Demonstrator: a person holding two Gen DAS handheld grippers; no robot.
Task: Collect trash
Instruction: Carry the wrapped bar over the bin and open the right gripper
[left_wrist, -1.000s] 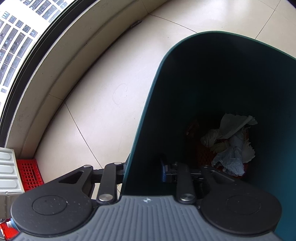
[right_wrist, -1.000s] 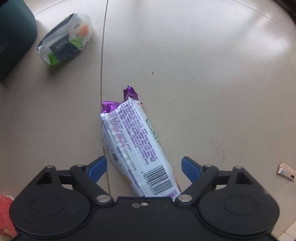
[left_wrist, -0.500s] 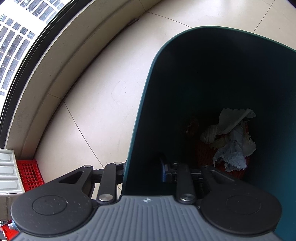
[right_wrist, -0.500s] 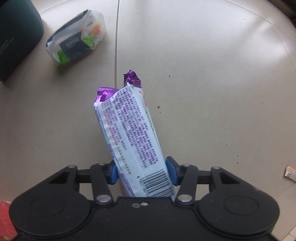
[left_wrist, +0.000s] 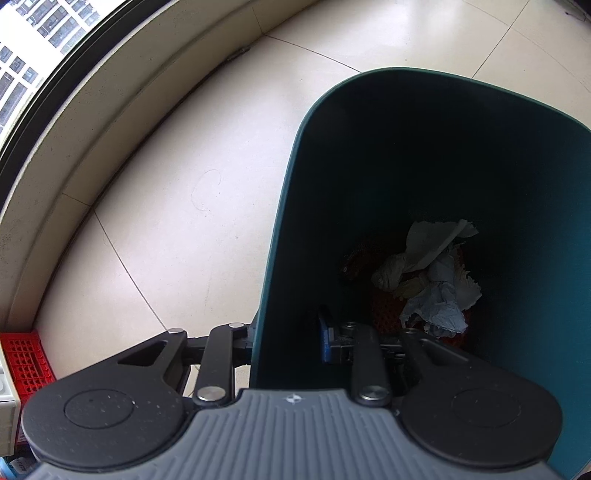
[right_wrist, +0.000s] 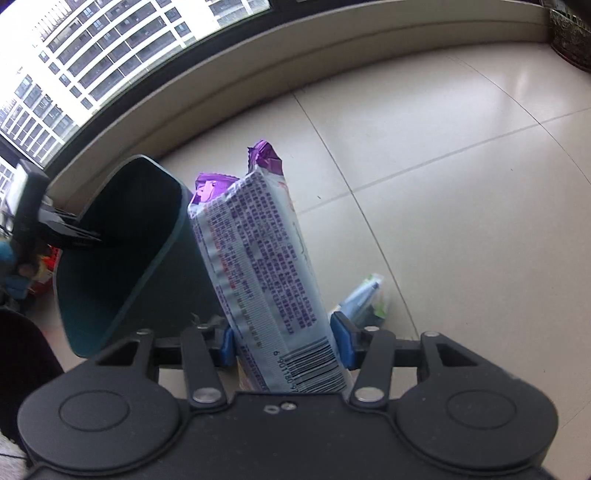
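wrapper (right_wrist: 266, 266) lifted, right claw (right_wrist: 284, 341) gripping | left claw (left_wrist: 286, 339) clamps bin (left_wrist: 280, 229) | tissues (left_wrist: 432, 273) inside

White-purple wrapper (right_wrist: 266, 266) held upright beside tilted teal bin (right_wrist: 110, 258).

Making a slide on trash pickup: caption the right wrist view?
Right gripper holds a purple-and-white snack wrapper beside the dark green bin, which the left gripper grips.

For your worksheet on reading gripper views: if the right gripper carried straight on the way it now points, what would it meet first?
Probably bare floor past the wrapper's tip. The right gripper holds the purple-and-white wrapper; the green bin sits left of that line. Depth is unclear.
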